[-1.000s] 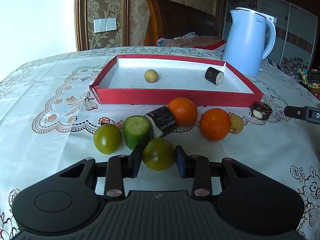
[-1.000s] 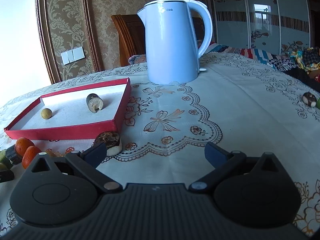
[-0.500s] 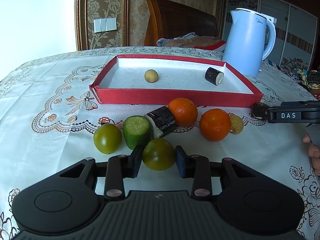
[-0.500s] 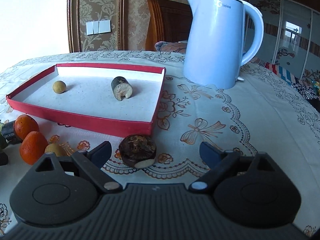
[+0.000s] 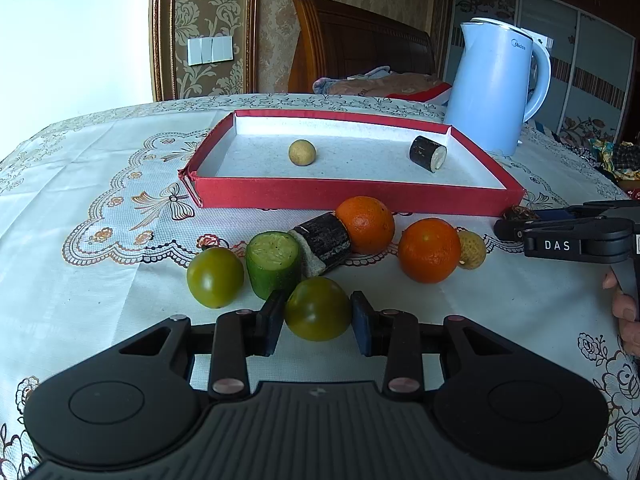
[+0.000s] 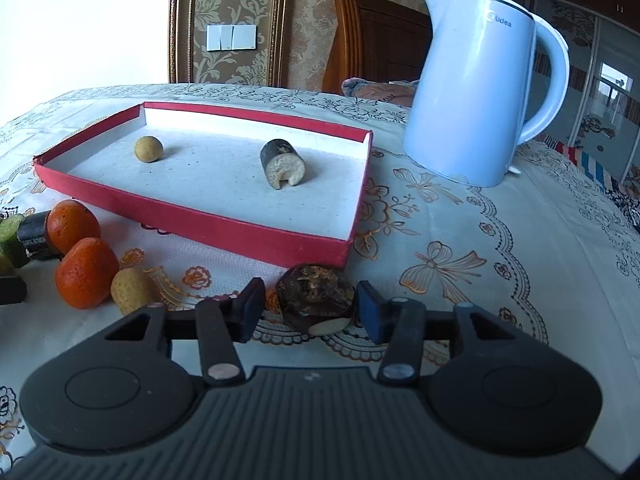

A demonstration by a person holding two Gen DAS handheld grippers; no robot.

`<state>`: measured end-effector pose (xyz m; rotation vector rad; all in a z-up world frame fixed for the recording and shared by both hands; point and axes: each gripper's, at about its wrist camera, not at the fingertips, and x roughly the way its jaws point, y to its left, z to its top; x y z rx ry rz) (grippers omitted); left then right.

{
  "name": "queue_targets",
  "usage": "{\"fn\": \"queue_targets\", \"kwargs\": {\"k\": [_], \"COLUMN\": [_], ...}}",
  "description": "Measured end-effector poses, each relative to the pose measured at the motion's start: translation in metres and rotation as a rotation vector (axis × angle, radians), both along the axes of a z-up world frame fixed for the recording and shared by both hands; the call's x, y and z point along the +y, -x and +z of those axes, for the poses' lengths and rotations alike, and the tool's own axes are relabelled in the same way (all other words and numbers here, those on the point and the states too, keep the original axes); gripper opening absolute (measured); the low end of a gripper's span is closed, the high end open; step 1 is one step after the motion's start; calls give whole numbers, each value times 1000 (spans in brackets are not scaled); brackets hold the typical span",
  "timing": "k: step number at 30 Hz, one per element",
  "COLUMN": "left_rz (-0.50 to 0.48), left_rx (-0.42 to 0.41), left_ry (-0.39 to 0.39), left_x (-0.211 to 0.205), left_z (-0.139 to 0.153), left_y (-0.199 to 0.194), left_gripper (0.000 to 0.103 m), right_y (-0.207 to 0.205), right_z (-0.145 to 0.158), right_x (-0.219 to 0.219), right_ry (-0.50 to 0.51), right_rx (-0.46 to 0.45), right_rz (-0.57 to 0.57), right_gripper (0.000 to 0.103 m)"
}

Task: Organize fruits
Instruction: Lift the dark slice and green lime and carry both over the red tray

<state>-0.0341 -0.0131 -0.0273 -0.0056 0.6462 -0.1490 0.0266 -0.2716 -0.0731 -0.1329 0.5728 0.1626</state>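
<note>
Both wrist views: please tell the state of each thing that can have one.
left gripper, shut on a green tomato.
right gripper, open, jaws just closing around a water chestnut, not yet pressing.
kettle, upright, lid shut.
red tray, holding two pieces.

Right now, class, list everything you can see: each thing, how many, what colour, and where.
tray: one, red, mid-table
tan fruit: two; one in tray, one beside an orange
cane piece: two, dark; one in tray, one by oranges
kettle: one, pale blue, behind tray
orange: two, before tray
cucumber chunk: one, green, front
green tomato: two, front
left gripper: black, gripping one tomato
right gripper: black, jaws just closing around brown nut
</note>
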Motion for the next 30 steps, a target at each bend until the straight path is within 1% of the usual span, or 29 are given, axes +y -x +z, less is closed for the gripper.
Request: {"fn": "queue_targets", "kwargs": {"k": [2, 3, 9, 17, 21, 26, 30], "left_rz": [0, -1, -9, -13, -20, -34, -46], "left_rx": [0, -1, -4, -6, -16, -63, -72], "left_ry": [-1, -2, -4, 3, 2, -30, -19], "left_x": [0, 0, 0, 1, 1, -4, -5], "left_z": [0, 0, 0, 0, 2, 9, 19], "left_y": [0, 0, 2, 3, 6, 17, 17], "left_gripper": [35, 35, 34, 34, 34, 34, 34], "right_y": [2, 2, 5, 6, 10, 17, 24], "right_z": [0, 1, 1, 2, 4, 9, 15], "right_x": [3, 3, 5, -1, -1, -5, -7], "right_ry": [17, 20, 35, 16, 16, 5, -12], "right_rx": [-10, -12, -26, -36, -62, -106, -146], "right_rz": [-2, 1, -20, -41, -53, -78, -94], "right_gripper": [40, 39, 39, 39, 39, 39, 39]}}
